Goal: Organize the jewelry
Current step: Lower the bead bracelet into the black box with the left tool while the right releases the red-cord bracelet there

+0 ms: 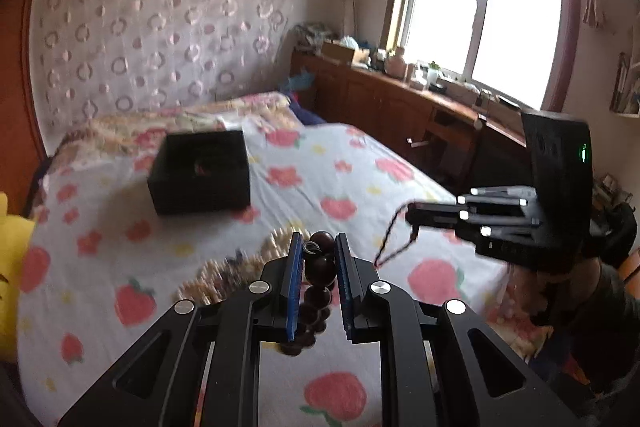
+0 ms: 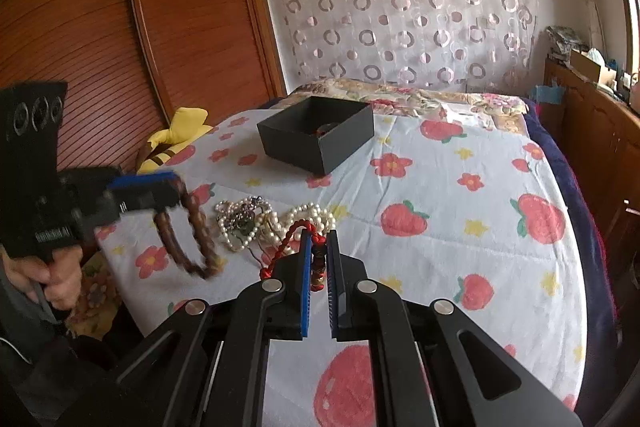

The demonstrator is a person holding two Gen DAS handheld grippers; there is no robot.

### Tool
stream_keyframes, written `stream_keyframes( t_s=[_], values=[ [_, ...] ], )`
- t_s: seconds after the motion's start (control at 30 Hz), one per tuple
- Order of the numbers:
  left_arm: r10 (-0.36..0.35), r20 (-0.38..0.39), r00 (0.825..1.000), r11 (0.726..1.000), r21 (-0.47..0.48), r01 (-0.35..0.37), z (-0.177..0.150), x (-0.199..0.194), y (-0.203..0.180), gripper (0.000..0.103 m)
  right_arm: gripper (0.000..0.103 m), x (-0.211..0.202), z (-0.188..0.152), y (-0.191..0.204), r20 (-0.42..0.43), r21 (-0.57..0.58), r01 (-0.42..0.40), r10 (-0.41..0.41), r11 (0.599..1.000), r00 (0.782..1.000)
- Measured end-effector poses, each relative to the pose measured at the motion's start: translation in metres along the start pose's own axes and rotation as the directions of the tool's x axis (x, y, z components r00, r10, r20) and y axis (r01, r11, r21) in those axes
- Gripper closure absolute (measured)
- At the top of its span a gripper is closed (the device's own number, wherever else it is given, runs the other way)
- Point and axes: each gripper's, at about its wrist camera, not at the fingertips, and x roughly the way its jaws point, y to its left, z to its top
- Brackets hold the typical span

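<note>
Two grippers, left [image 1: 318,247] pinching one dark bead bracelet [image 1: 316,291], right [image 2: 319,247] one red cord [image 2: 288,241]; perhaps two pearl strands [image 2: 272,221], one black box [image 2: 316,135].

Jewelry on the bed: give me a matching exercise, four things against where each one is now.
Things:
1. brown beads
2. red cord
3. pearls
4. black box

Places:
A. lying in a heap on the sheet
B. between the right gripper's fingers
C. farther up the bed, lid off
D. hanging from the left gripper

Pairs: 1-D, 2-B, 3-A, 4-C
</note>
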Motion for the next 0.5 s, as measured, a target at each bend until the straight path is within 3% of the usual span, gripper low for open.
stream_keyframes(
  t_s=[0.5],
  values=[
    [0.079,0.072,0.994,0.997,0.018,-0.081,0.054,0.004,0.024,0.088,0.095,-0.003,0.030,0.003,0.046,-0.044,0.013,-0.011,0.999,0.999]
  ],
)
